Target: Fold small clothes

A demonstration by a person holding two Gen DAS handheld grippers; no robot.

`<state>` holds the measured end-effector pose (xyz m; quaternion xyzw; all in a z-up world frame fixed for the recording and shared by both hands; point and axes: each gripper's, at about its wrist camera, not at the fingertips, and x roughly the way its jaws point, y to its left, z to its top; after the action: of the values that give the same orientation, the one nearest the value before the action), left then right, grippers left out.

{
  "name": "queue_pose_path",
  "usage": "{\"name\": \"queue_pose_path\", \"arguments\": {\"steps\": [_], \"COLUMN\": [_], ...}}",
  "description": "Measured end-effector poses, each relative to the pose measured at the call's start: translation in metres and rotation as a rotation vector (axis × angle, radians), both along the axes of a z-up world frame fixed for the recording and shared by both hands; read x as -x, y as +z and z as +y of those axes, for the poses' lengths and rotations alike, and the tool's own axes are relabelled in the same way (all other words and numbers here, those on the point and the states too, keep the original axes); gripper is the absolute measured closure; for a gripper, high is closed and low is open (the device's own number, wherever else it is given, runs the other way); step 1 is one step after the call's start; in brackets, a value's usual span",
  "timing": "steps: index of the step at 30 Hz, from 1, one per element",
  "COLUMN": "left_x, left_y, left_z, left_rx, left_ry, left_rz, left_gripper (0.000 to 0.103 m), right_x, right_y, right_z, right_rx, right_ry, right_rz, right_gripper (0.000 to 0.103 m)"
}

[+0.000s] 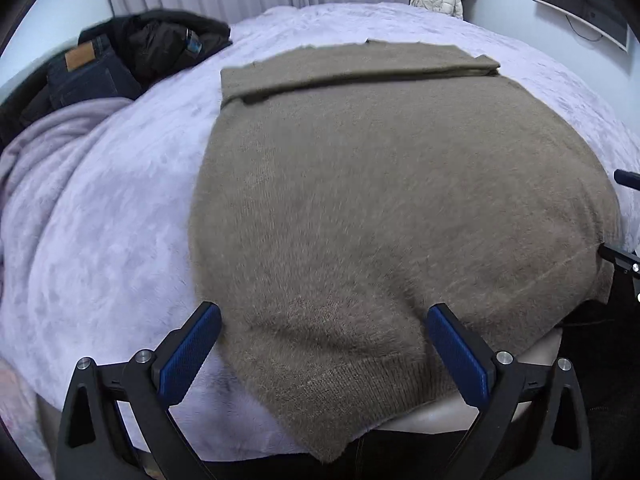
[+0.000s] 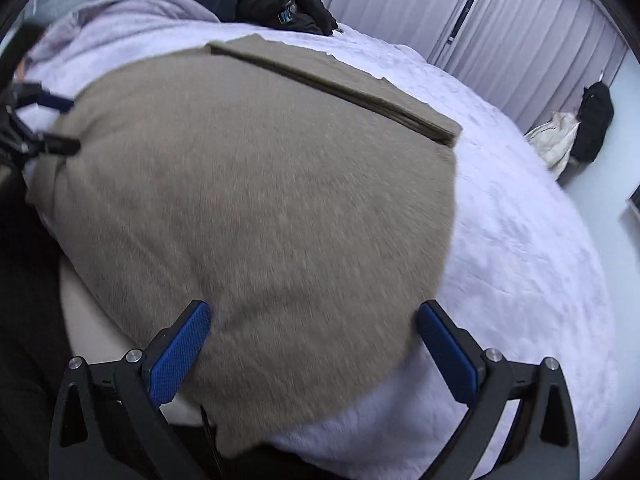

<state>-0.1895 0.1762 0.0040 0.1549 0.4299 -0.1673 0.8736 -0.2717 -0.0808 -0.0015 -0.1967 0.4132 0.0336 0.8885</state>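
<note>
A fuzzy taupe sweater point(image 1: 360, 184) lies flat on the lavender bedspread point(image 1: 120, 208), its near hem hanging over the bed's front edge. A folded band point(image 1: 352, 66) crosses its far end. My left gripper point(image 1: 322, 316) is open, its blue pads either side of the sweater's near left corner, with nothing pinched. My right gripper point(image 2: 313, 314) is open as well, straddling the near right corner of the sweater point(image 2: 256, 184). Each gripper shows at the edge of the other's view: the right gripper point(image 1: 624, 218) and the left gripper point(image 2: 60, 122), both at the hem.
Dark jeans point(image 1: 88, 72) and a black jacket point(image 1: 160, 40) are piled at the bed's far left, beside a bunched lavender blanket point(image 1: 48, 148). Curtains line the far wall. A black backpack point(image 2: 594, 120) and a white bag point(image 2: 556, 144) sit on the floor beyond the bed.
</note>
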Motion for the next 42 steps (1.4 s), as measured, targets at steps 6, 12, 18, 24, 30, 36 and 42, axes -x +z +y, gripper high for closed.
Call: {"name": "queue_pose_path", "arguments": {"steps": [6, 12, 18, 24, 30, 36, 42], "left_x": [-0.022, -0.021, 0.008, -0.047, -0.186, -0.222, -0.151], "left_y": [0.022, -0.018, -0.024, 0.040, 0.052, -0.016, -0.016], "left_z": [-0.035, -0.034, -0.001, -0.011, -0.039, -0.044, -0.041], "left_rx": [0.105, 0.098, 0.048, 0.102, 0.225, 0.178, 0.122], "left_ry": [-0.044, -0.065, -0.082, 0.002, 0.229, 0.353, 0.259], "left_rz": [-0.015, 0.013, 0.036, -0.038, 0.119, 0.269, 0.101], "left_gripper": [0.000, 0.000, 0.000, 0.000, 0.000, 0.000, 0.000], "right_x": [-0.013, -0.046, 0.003, -0.016, -0.160, -0.239, -0.199], "right_y": [0.035, -0.006, -0.028, 0.023, 0.057, 0.012, 0.008], "right_z": [0.026, 0.052, 0.036, 0.023, -0.014, -0.032, -0.008], "right_rx": [-0.068, -0.074, 0.060, -0.043, -0.297, -0.406, -0.277], "right_ry": [0.076, 0.132, 0.169, 0.142, -0.141, -0.367, -0.308], "right_rz": [-0.096, 0.022, 0.006, -0.007, 0.095, 0.243, 0.116], "right_gripper": [0.001, 0.001, 0.001, 0.001, 0.001, 0.001, 0.000]}}
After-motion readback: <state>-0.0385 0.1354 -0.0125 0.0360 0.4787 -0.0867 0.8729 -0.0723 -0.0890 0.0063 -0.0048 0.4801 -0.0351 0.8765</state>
